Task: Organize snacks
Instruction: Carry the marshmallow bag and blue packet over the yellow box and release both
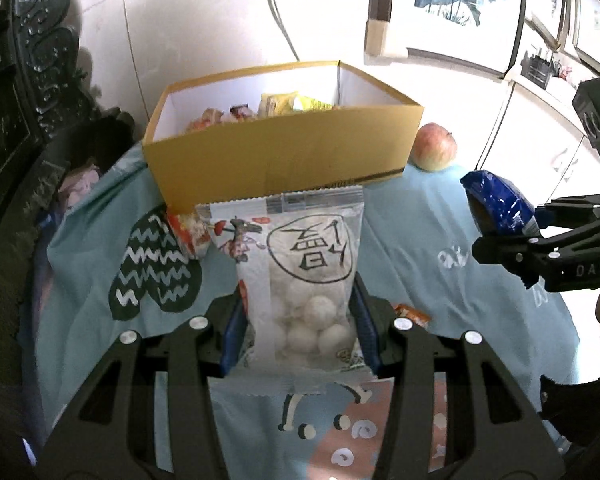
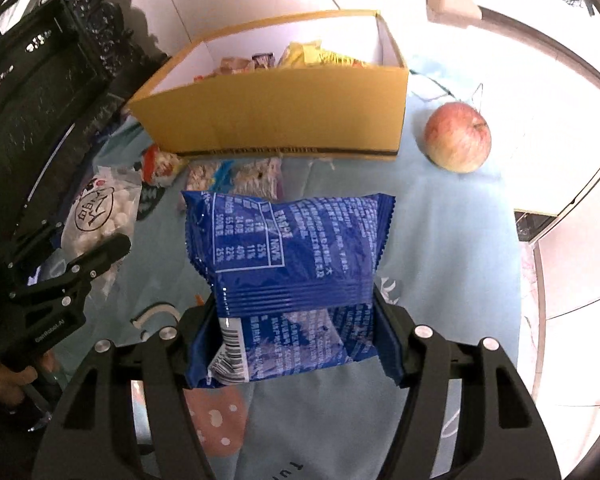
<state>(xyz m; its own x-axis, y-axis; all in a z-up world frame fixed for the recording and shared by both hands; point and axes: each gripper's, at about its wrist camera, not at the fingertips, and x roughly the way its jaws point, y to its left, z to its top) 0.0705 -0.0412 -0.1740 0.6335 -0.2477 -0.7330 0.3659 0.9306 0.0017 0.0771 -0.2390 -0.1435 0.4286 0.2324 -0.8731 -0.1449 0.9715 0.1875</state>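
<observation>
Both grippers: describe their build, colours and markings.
Left gripper and right gripper: black slotted linkage frames, silver round rivets, blue pads lining the jaws. White lettering marks each black body; the right gripper's housing shows a green light. Dark sleeves.

The tabletop (image 2: 452,240) is covered with a pale blue patterned cloth. Ahead of the hand-held gripper stands a light, brightly lit wall (image 1: 204,20). Ahead and to the left is dark carved wooden furniture (image 1: 40,52). Ahead and to the right, framed pictures (image 1: 448,4) lean against white cabinet fronts (image 1: 540,128).
</observation>
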